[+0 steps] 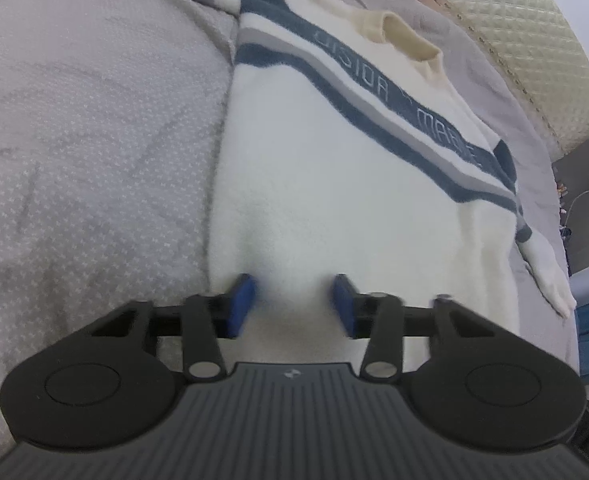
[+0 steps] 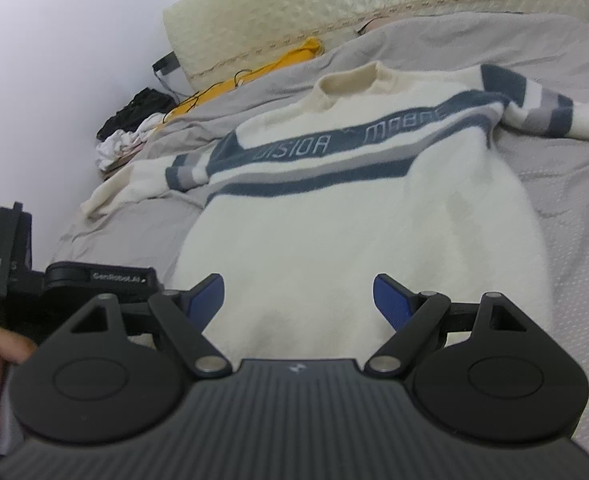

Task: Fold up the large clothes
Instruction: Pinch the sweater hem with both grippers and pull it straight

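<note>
A fluffy white knitted sweater with blue and grey chest stripes [image 1: 334, 184] lies flat, front up, across the centre of a grey quilted bedspread [image 1: 94, 140]. The left gripper [image 1: 294, 304] and right gripper [image 2: 298, 300] hover at its hem, low in each frame, jaws parted, holding nothing. Folding looks unstarted; next, pinch the hem
</note>
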Action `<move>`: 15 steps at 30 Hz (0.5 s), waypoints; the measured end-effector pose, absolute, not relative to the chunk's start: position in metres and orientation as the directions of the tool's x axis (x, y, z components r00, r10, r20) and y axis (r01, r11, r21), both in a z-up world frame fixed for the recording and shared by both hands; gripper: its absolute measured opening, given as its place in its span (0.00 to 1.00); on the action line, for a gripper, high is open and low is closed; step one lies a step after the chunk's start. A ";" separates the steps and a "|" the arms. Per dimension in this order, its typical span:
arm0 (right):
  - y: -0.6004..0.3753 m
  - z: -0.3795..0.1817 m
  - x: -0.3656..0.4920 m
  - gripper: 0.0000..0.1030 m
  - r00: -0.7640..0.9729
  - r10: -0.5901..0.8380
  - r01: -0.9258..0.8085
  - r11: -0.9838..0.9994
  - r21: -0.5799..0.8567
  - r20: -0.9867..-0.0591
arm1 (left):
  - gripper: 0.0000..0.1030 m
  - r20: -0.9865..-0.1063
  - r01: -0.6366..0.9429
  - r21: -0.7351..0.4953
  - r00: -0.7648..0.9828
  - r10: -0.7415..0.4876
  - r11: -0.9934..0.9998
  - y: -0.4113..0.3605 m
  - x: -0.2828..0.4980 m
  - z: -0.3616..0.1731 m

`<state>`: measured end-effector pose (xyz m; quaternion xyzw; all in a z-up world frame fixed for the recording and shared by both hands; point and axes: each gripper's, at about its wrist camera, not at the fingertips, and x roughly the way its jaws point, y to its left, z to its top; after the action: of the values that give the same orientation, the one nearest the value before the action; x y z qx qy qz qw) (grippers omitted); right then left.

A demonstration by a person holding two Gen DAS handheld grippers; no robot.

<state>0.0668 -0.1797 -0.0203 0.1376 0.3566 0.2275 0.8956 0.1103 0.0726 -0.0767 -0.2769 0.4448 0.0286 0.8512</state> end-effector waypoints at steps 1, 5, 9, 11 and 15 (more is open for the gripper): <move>-0.179 -0.021 0.067 0.81 0.637 0.509 -0.314 0.857 0.409 -0.579 | 0.31 -0.768 -0.290 -0.451 0.609 -0.201 0.844 0.073 0.109 -0.076; -0.176 -0.023 0.067 0.81 0.614 0.526 -0.323 0.848 0.421 -0.589 | 0.17 -0.724 -0.242 -0.497 0.645 -0.245 0.833 0.072 0.106 -0.070; -0.173 -0.024 0.064 0.81 0.578 0.569 -0.351 0.820 0.452 -0.584 | 0.15 -0.658 -0.179 -0.560 0.690 -0.303 0.809 0.070 0.102 -0.060; -0.169 -0.023 0.060 0.81 0.557 0.597 -0.382 0.801 0.461 -0.577 | 0.15 -0.623 -0.159 -0.602 0.707 -0.336 0.782 0.072 0.101 -0.057; -0.160 -0.019 0.054 0.81 0.508 0.659 -0.452 0.752 0.480 -0.554 | 0.15 -0.543 -0.103 -0.708 0.712 -0.445 0.698 0.076 0.108 -0.061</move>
<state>0.0538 -0.1601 -0.0193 0.1383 0.3754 0.3239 0.8573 0.1076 0.0763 -0.0609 -0.3749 0.3659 -0.1012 0.8458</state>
